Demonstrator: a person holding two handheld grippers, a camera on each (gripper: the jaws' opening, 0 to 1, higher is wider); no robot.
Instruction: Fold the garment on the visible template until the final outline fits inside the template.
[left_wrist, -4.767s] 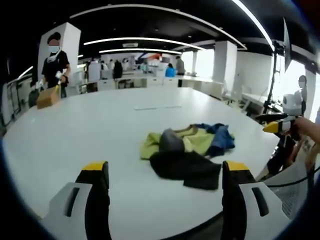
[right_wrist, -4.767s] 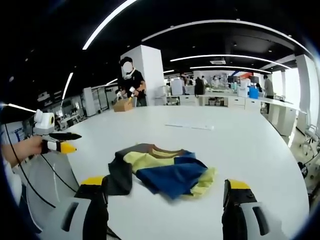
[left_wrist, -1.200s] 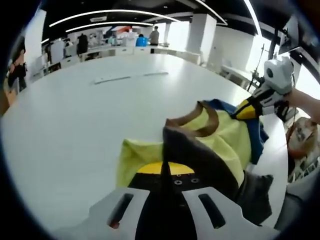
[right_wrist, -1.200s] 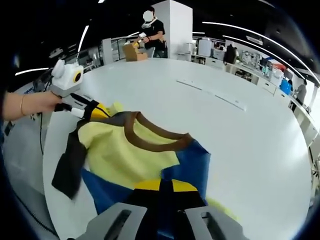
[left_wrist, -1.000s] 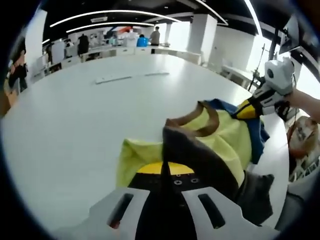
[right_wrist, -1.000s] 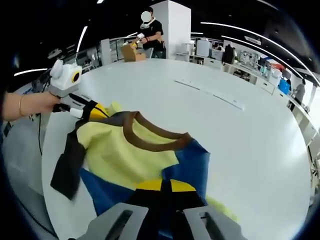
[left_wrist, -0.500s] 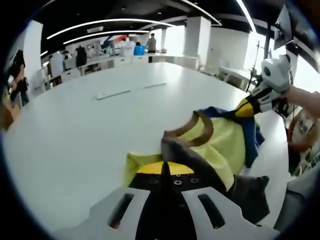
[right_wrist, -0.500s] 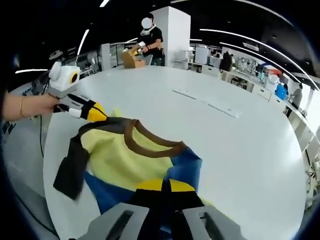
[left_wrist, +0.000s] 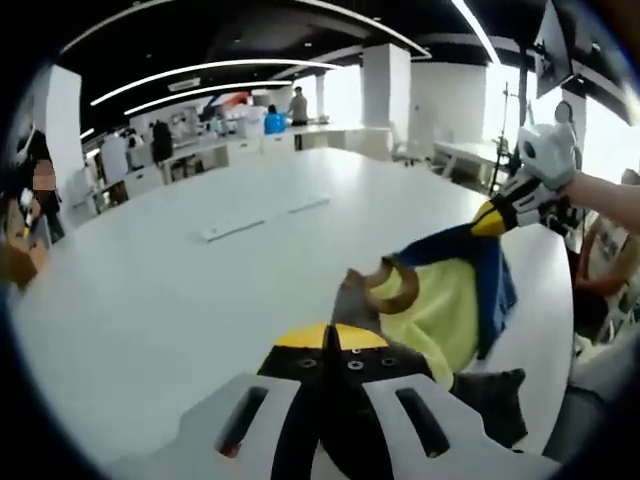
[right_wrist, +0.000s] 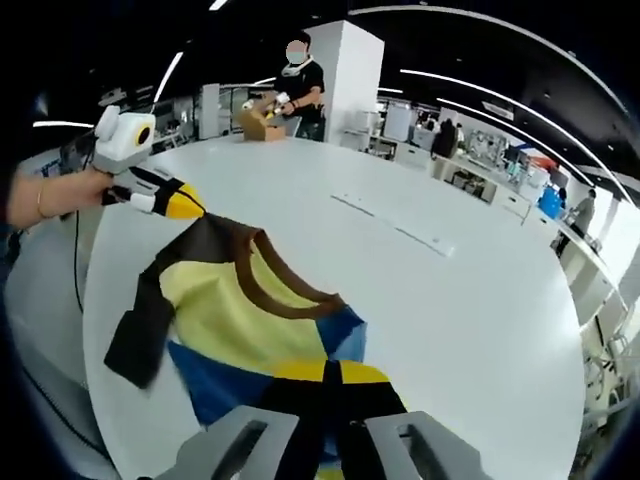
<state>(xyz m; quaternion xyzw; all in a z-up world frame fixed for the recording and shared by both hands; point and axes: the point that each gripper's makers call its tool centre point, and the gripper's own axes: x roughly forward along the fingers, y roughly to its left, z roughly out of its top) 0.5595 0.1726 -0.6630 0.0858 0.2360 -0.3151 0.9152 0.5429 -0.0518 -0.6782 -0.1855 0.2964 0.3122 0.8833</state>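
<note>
The garment (right_wrist: 232, 312) is a shirt of yellow and blue panels with a brown collar (right_wrist: 262, 272) and a black sleeve (right_wrist: 138, 338) that hangs down. It is stretched between both grippers above the white table (right_wrist: 480, 300). My right gripper (right_wrist: 325, 372) is shut on its blue part. My left gripper (right_wrist: 185, 210), held by a hand, is shut on the dark shoulder. In the left gripper view, my left gripper (left_wrist: 330, 340) pinches dark fabric, the garment (left_wrist: 440, 305) runs to the right, and my right gripper (left_wrist: 490, 218) grips the blue edge.
A pale flat strip (right_wrist: 395, 230) lies on the table beyond the garment, also the strip (left_wrist: 262, 212) in the left gripper view. A person (right_wrist: 292, 80) with a cardboard box stands at the far edge. The table edge (right_wrist: 90, 300) runs close to the hanging sleeve.
Both grippers have risen and pulled apart with the garment. The shirt now hangs stretched between them instead of lying bunched on the table.
</note>
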